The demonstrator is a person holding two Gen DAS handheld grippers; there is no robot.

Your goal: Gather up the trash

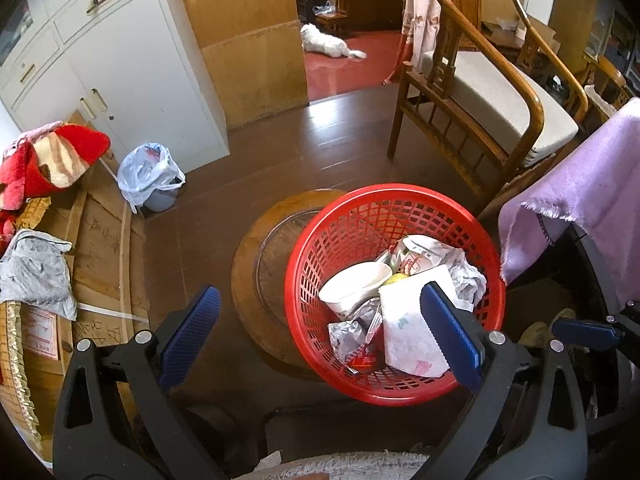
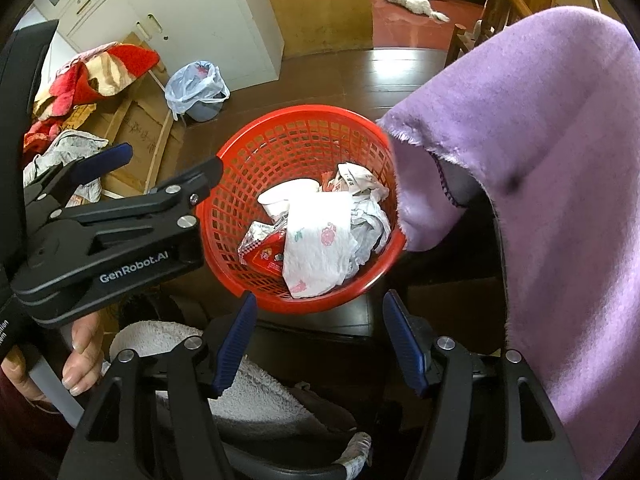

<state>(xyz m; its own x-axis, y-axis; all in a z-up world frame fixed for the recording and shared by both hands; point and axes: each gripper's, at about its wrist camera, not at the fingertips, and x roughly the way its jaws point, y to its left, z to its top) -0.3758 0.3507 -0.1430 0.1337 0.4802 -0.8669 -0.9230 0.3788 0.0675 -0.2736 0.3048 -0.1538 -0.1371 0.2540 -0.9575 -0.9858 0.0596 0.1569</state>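
A red mesh basket [image 1: 400, 208] [image 2: 304, 128] stands on a round wooden stool [image 1: 256, 256]. It holds a white paper cup [image 1: 352, 280] [image 2: 280, 196], a flower-printed tissue [image 1: 408, 332] [image 2: 316, 240], crumpled foil [image 1: 346, 336], a red packet [image 2: 268, 258] and crumpled paper [image 1: 464, 276]. My left gripper [image 1: 320, 290] [image 2: 172, 158] is open wide, its right finger over the basket's near rim and its left finger outside. My right gripper [image 2: 320, 298] hangs open just in front of the basket, with nothing between its pads. One of its fingers [image 1: 580, 328] shows in the left wrist view.
A purple cloth [image 2: 540, 160] [image 1: 580, 200] hangs close on the right. Behind it is a wooden chair [image 1: 480, 92]. A bag-lined small bin [image 1: 154, 178], cardboard [image 1: 100, 240], a red blanket [image 1: 52, 160] and a white cabinet [image 1: 140, 60] are to the left. A white dog [image 1: 324, 42] lies beyond. A hand [image 2: 80, 360] holds the left gripper.
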